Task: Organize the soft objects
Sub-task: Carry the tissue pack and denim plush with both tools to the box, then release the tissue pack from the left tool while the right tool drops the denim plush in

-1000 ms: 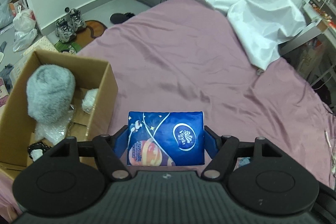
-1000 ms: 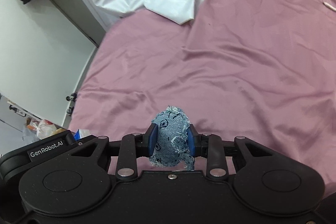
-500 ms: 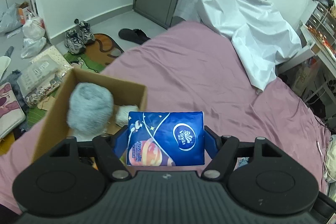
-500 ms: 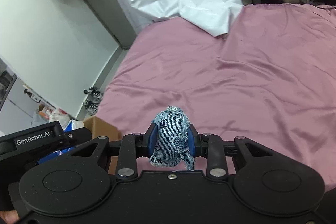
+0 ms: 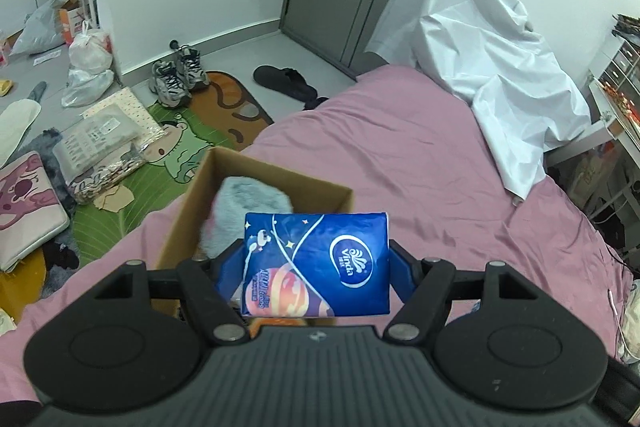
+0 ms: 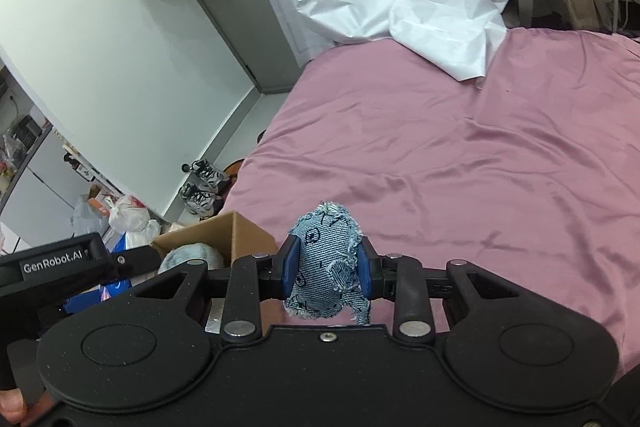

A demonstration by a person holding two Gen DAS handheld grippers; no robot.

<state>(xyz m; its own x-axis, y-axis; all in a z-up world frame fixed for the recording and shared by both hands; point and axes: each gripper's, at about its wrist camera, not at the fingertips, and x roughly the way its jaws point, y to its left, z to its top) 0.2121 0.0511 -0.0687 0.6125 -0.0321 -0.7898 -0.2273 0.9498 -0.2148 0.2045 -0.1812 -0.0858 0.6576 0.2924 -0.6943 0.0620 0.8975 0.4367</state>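
Left wrist view, left to right: one pair of sneakers (image 5: 178,77) on the floor at upper left, one open cardboard box (image 5: 256,187) on the pink bedsheet (image 5: 420,147) at centre-left with one grey fluffy plush (image 5: 248,207) inside, one white sheet (image 5: 480,59) heaped at upper right. The left gripper (image 5: 316,267) pinches one blue tissue pack (image 5: 320,263) at lower centre, just in front of the box. Right wrist view: the same box at lower left, and the right gripper (image 6: 326,269) is clamped on one frayed denim pouch (image 6: 326,263) at lower centre, above the sheet.
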